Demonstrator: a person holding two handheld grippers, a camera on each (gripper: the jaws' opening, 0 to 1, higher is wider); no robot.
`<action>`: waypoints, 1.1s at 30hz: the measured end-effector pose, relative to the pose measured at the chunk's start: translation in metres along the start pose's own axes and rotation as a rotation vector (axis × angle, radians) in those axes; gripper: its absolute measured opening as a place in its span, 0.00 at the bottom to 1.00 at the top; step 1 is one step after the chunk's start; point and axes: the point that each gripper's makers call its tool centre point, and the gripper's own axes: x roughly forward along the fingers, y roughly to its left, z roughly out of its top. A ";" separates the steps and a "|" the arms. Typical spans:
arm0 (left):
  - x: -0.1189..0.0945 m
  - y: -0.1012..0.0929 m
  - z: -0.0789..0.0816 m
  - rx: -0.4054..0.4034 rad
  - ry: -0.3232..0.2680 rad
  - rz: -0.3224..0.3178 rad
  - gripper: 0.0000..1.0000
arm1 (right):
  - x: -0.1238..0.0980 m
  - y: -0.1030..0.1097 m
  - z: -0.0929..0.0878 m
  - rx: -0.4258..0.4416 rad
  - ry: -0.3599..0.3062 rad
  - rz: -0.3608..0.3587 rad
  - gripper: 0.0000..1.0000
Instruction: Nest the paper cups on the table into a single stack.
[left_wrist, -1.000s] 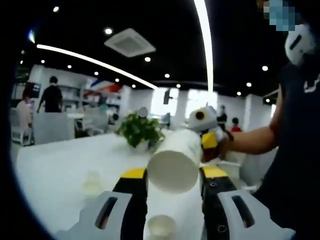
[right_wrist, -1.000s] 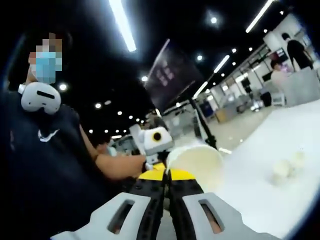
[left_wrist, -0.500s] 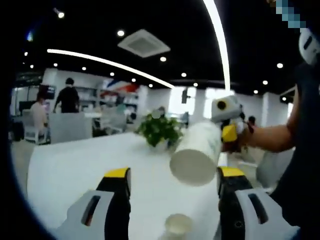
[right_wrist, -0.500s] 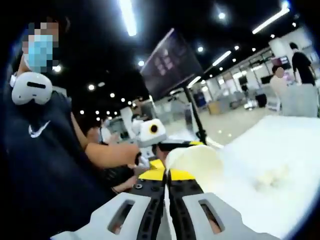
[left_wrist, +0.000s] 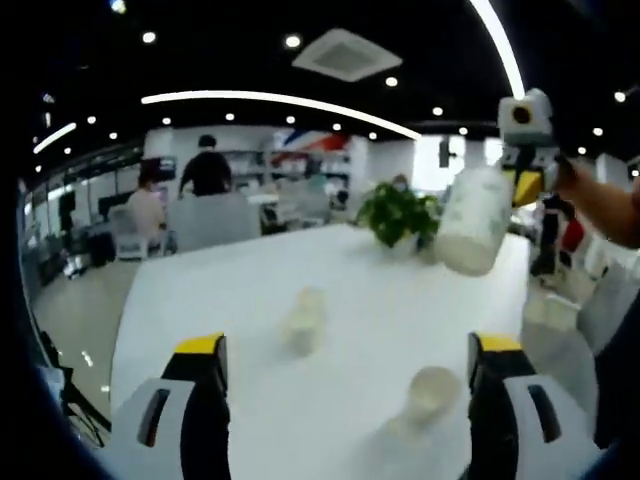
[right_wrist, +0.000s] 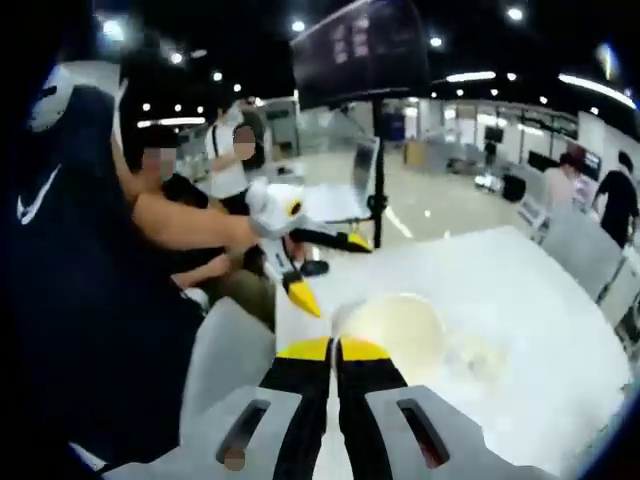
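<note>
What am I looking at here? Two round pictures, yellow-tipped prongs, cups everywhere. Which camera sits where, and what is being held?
A person holds a two-jaw tool in each hand, with a fisheye camera riding on each. In the left gripper view, the left tool stands open over a white table where two paper cups lie: one near the middle, one nearer. A potted plant stands farther back. The right tool is shut on the rim of a cup stack, seen raised in the left gripper view.
</note>
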 end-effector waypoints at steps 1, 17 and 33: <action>-0.002 0.003 -0.004 -0.006 0.008 0.007 0.98 | 0.001 -0.001 -0.003 -0.029 0.049 -0.006 0.00; -0.021 0.019 -0.038 -0.002 0.075 0.061 0.98 | 0.013 -0.008 -0.019 -0.230 0.575 0.016 0.00; -0.028 0.027 -0.045 -0.033 0.066 0.083 0.98 | 0.039 -0.005 -0.021 -0.233 0.659 0.026 0.00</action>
